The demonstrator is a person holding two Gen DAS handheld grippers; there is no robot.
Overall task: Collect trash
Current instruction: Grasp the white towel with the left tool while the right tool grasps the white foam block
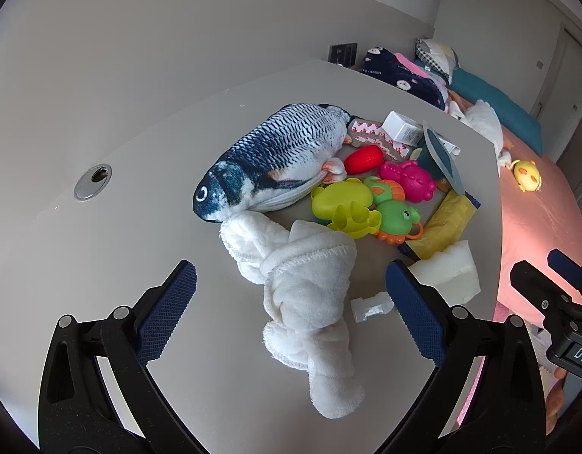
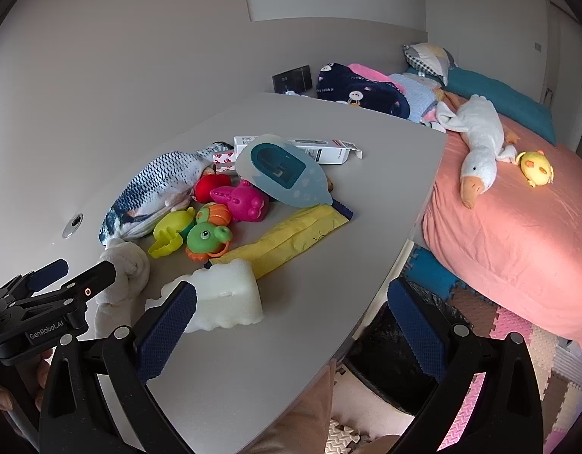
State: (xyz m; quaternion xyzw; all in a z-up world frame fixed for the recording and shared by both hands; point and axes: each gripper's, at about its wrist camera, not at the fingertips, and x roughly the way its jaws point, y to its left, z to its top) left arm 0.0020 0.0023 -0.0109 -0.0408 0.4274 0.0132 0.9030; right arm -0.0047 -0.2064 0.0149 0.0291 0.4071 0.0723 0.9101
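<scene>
both views are evenly lit by soft, diffuse daylight, with only faint shadows under the objects on the table. the pink bed cover glows slightly overexposed at the right of each frame. fisheye distortion bends the table edge and walls, and dark vignetting fills the corners. the centre is sharp; the margins soften a little.

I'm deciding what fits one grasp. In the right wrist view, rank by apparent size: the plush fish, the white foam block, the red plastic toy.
1. Blue-and-white scaled plush fish.
2. White foam block; it lies nearer the camera, so its true rank is unsure.
3. Red plastic toy, partly hidden.
</scene>
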